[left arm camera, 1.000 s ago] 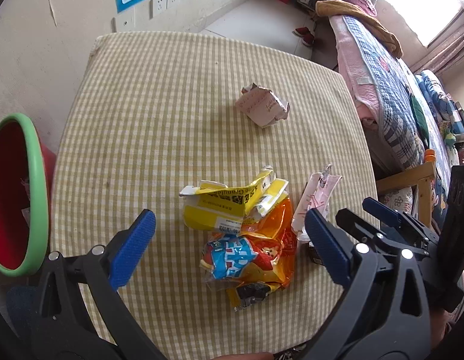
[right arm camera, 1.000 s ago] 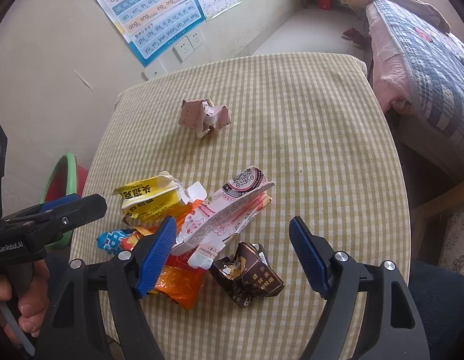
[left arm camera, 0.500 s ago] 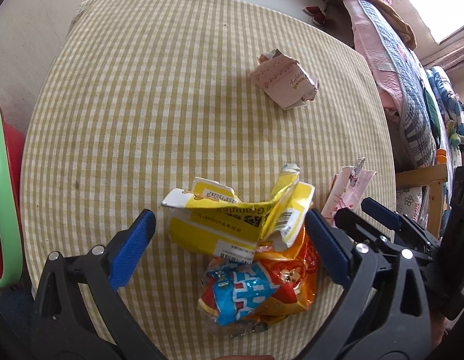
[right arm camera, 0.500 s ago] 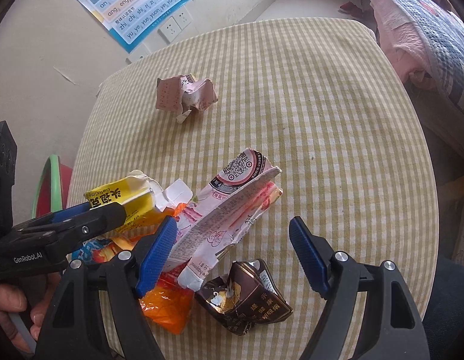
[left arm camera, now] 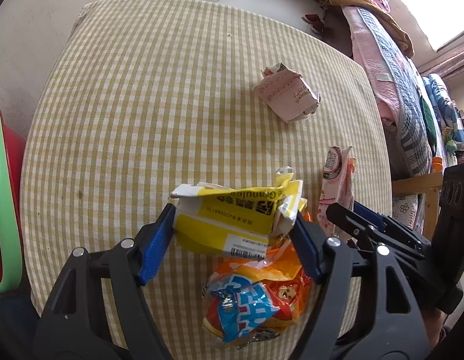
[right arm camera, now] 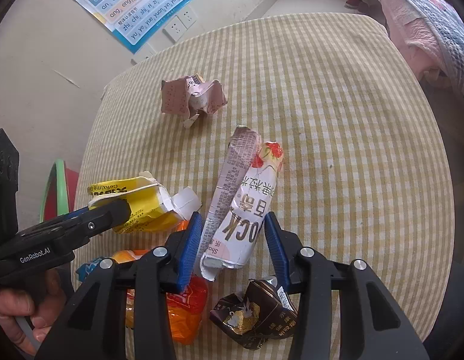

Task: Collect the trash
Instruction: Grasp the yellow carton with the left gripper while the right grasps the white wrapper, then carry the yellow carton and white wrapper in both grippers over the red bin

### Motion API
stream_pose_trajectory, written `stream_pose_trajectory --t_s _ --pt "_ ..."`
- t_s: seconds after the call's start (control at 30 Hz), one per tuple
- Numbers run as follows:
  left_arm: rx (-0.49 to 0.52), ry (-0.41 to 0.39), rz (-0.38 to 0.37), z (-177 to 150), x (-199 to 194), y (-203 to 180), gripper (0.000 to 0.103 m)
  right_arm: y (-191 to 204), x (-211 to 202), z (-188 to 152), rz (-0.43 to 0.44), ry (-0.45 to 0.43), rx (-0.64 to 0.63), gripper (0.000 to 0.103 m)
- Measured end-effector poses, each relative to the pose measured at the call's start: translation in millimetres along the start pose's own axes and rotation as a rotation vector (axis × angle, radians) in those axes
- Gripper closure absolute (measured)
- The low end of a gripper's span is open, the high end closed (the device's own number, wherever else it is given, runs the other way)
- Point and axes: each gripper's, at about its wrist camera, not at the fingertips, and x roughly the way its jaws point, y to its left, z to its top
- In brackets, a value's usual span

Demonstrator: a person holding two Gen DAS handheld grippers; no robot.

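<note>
My left gripper (left arm camera: 232,234) is shut on a crushed yellow box (left arm camera: 232,222), which also shows in the right wrist view (right arm camera: 136,207). My right gripper (right arm camera: 232,240) is shut on a crushed pink-and-white carton (right arm camera: 244,204), seen edge-on in the left wrist view (left arm camera: 337,192). An orange-and-blue snack bag (left arm camera: 256,300) lies below the yellow box. A crumpled brown wrapper (right arm camera: 256,315) lies under my right gripper. A crumpled pink box (left arm camera: 289,96) lies farther off on the table (left arm camera: 142,105).
A red bin with a green rim (left arm camera: 4,198) stands beside the table's left edge, also in the right wrist view (right arm camera: 55,192). A bed with quilts (left arm camera: 391,60) runs along the right. A wall with sockets and a poster (right arm camera: 133,3) is behind.
Both grippers have moved forward and closed: the left onto the yellow box, the right onto the pink-and-white carton, which now points away from the camera.
</note>
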Motion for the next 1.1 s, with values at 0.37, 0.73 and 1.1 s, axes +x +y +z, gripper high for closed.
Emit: stream_pose_trajectory --t_s 0.37,0.73,1.1 --pt "-0.008 -0.070 -0.007 -8 -35 7 0.036 15 -32 4 -0.007 -0.079 -0.039 0.063" --pt "-0.046 -0.165 -0.004 -19 -81 21 0.036 43 -63 -2 -0.006 -0.150 -0.111 0.063" --pt "-0.102 -0.255 0.008 -37 -128 52 0.036 93 -77 -6 0.010 -0.190 -0.203 0.063"
